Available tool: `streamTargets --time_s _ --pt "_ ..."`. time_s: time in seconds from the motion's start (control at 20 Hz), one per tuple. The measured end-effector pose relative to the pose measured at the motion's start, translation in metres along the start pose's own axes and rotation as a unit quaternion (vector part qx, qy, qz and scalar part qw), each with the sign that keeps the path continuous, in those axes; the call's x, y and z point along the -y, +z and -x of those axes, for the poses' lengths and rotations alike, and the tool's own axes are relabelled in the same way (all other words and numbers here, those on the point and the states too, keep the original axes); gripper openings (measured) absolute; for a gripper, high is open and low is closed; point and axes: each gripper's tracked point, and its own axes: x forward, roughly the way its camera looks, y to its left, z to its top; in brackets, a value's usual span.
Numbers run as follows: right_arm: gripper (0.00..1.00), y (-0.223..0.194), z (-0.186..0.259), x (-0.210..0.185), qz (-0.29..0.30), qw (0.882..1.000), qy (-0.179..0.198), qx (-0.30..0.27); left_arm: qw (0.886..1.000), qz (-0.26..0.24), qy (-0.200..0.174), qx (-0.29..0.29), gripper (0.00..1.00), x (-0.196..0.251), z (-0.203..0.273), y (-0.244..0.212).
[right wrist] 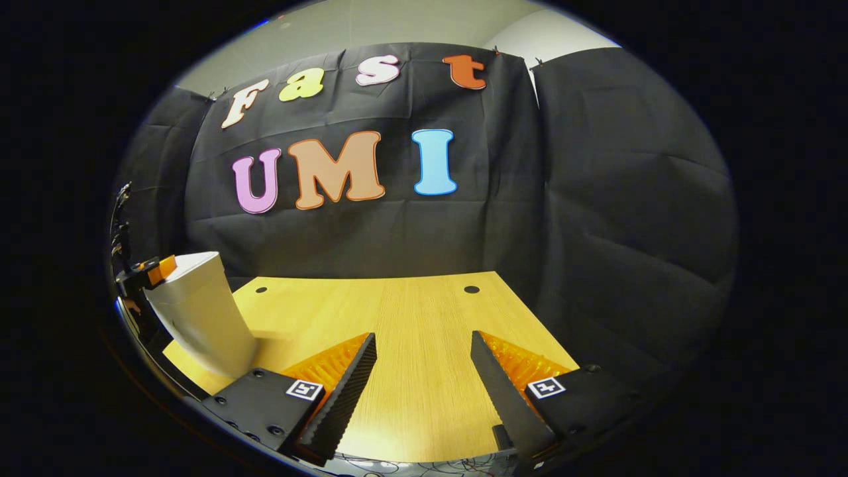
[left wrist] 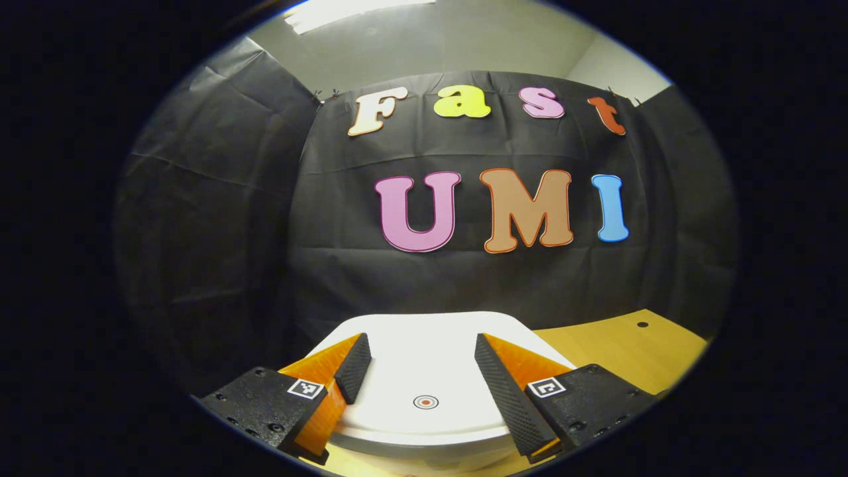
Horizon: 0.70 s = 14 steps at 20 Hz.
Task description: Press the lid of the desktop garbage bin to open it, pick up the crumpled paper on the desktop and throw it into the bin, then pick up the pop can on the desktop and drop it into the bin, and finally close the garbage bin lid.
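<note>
In the left gripper view the white garbage bin's shut lid [left wrist: 424,361] lies just below and between my fingers, with a small round red-ringed mark [left wrist: 425,401] near its front edge. My left gripper [left wrist: 419,351] hangs open over that lid, its jaws wide apart with nothing between them. In the right gripper view the same white bin [right wrist: 199,311] stands at the far left of the table, with the left gripper [right wrist: 147,271] at its top edge. My right gripper [right wrist: 423,348] is open above bare wooden tabletop [right wrist: 397,311].
The wooden table [left wrist: 623,344] runs to the right of the bin and ends at the black cloth wall behind. Two small dark holes [right wrist: 472,289] sit near the table's far edge. Thin cables [right wrist: 411,467] lie at the near edge.
</note>
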Motion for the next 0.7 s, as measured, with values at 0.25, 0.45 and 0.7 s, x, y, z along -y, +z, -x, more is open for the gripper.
streamTargets --time_s 0.25,0.45,0.7 --pt "0.96 -0.006 0.000 0.007 -0.009 1.000 -0.007 -0.010 1.000 0.005 -0.001 0.009 0.95 -0.002 0.000 0.001" --pt "0.96 -0.010 0.000 0.014 -0.012 1.000 -0.016 -0.019 0.999 0.005 0.011 0.049 0.95 -0.008 0.001 0.008" --pt "0.96 -0.017 -0.005 0.011 -0.016 0.999 -0.013 -0.031 0.999 0.010 0.007 0.049 0.95 -0.008 0.001 0.006"
